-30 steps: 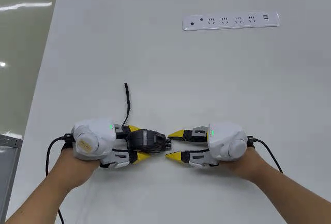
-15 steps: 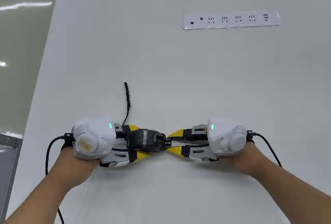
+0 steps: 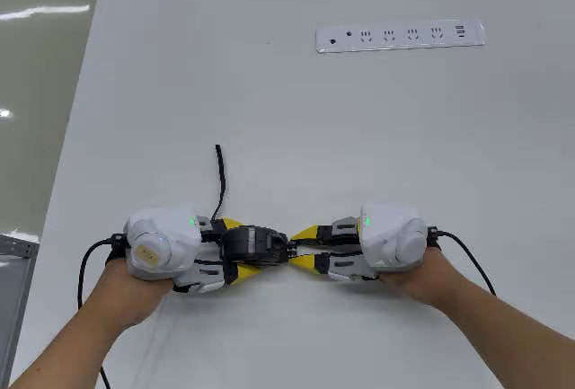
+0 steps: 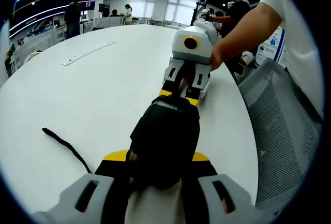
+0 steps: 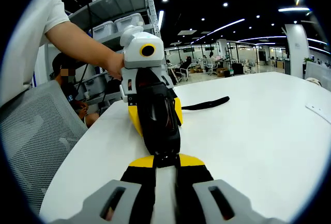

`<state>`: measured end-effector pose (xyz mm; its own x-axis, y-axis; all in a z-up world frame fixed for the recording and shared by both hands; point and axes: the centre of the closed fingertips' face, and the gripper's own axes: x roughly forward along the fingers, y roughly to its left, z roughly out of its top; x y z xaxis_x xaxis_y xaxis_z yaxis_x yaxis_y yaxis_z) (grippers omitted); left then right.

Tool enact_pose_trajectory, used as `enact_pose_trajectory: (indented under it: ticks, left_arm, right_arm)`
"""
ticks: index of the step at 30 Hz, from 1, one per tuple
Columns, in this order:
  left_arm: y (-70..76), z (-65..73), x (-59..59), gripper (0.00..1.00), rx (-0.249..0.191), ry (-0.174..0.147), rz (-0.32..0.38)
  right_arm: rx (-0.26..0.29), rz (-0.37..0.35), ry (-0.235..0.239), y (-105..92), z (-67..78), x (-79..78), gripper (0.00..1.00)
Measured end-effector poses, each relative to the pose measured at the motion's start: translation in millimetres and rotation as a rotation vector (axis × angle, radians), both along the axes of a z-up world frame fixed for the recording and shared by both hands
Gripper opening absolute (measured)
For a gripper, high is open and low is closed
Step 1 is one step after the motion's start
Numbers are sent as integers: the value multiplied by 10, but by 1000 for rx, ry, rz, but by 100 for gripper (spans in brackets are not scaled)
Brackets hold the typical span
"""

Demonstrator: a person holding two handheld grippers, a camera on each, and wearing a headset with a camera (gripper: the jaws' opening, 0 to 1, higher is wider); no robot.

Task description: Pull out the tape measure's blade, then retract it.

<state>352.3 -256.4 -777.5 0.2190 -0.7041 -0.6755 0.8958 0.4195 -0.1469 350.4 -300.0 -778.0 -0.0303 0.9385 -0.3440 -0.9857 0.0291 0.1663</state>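
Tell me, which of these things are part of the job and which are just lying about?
In the job: tape measure, held in the left gripper; right gripper, closed at its front end.
Lying about: power strip at the far side of the table; black strap trailing beside the tape measure.

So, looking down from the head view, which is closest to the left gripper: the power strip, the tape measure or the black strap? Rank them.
1. Tape measure: held in the left gripper itself.
2. Strap: lying just beyond the gripper.
3. Power strip: far off, up and to the right.
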Motion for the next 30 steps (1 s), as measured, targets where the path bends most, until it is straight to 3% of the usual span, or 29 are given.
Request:
enact_pose_trajectory:
  ticks: [9,30]
  left_arm:
    - [-3,5,-2,35,4,1,1]
    - [1,4,-6,34,14,-2,-12]
  right_arm:
    - [-12,5,-36,7,-12,5,12]
    - [-8,8,-34,-16,-8,-1,11]
